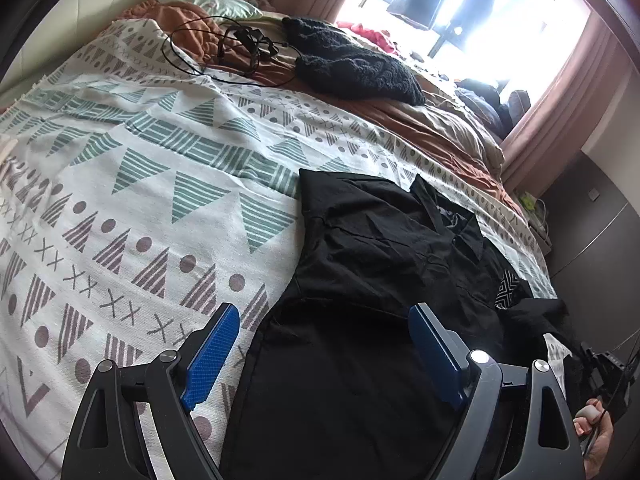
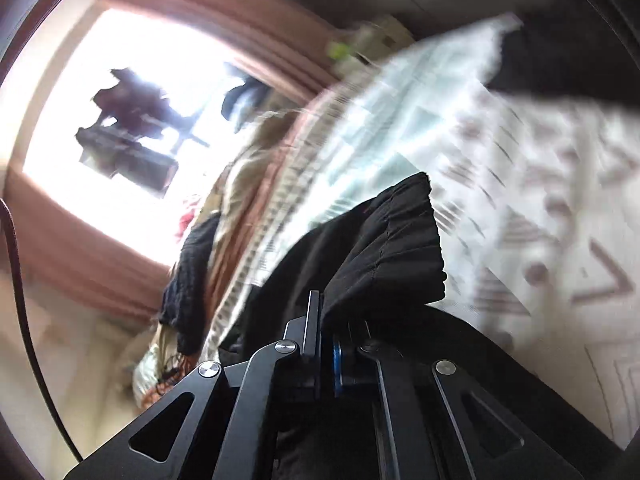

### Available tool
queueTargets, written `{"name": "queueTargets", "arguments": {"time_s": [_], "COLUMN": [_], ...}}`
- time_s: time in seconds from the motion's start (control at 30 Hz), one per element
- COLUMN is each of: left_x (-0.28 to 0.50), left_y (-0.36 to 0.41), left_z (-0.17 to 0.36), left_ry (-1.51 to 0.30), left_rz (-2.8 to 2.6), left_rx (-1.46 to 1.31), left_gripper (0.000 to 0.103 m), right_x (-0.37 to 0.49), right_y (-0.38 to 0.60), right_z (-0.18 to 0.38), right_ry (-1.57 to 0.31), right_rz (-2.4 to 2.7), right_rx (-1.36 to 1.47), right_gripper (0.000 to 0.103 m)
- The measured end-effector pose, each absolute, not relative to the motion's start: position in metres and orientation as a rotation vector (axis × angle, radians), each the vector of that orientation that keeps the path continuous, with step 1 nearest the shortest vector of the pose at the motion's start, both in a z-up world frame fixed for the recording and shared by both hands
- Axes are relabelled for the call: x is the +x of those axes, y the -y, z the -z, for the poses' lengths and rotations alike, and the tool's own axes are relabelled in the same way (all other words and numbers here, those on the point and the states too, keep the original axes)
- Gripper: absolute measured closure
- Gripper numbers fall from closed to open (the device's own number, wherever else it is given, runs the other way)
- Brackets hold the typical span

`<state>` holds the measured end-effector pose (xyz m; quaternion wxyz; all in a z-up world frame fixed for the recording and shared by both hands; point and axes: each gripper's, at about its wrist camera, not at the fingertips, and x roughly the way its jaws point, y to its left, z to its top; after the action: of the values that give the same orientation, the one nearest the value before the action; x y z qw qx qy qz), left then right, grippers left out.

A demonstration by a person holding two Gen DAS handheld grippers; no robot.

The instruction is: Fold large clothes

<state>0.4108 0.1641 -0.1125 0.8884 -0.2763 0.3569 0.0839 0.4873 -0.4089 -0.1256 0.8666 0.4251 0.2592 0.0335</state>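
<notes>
Black shirt [image 1: 360,272] lies spread on the patterned bedspread [image 1: 140,184] of the bed, collar toward the window. Left tool [image 1: 324,344] hangs angled down over its lower part, blue pads [image 1: 212,356] wide apart and gripping nothing. Right tool [image 2: 326,336], tilted sideways, is clamped on a gathered fold of the black cloth.

From my left gripper [image 1: 324,344] I see its 2 blue pads [image 1: 210,354] standing wide apart above a black shirt [image 1: 372,280], which lies spread near the bed's right edge, collar toward the window [image 1: 460,4]. The shirt rests on a white patterned blanket [image 1: 140,168]. Near the bed's far edge sit a dark knitted garment [image 1: 352,64] and tangled black cables [image 1: 240,50] just beside it, and a hand [image 1: 596,436] shows at bottom right.
</notes>
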Motion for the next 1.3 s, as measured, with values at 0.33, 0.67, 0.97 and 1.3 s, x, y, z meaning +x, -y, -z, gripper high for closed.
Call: {"name": "queueTargets", "arguments": {"time_s": [0.33,0.67,0.97,1.3], "left_x": [0.401,0.391,0.376,0.375], "left_y": [-0.183,-0.205,-0.239,-0.247], "left_z": [0.101,0.094,0.091,0.094], "left_ry": [-0.696,-0.652,-0.620,-0.635], "left_rz": [-0.181,-0.184,-0.277,-0.300], "left_rx": [-0.635,-0.712,-0.754,-0.768], "left_gripper": [0.016,0.016,0.016,0.016], "right_x": [0.494,0.515,0.522,0.531], "right_y": [0.313,0.200,0.095,0.034], "right_z": [0.067,0.060,0.084,0.140], "right_ry": [-0.439,-0.474,-0.528,-0.816], "right_rz": [-0.280,-0.398,-0.482,-0.575], "right_rx": [0.677,0.539,0.344,0.239], "right_gripper": [0.098,0.099,0.099,0.058]}}
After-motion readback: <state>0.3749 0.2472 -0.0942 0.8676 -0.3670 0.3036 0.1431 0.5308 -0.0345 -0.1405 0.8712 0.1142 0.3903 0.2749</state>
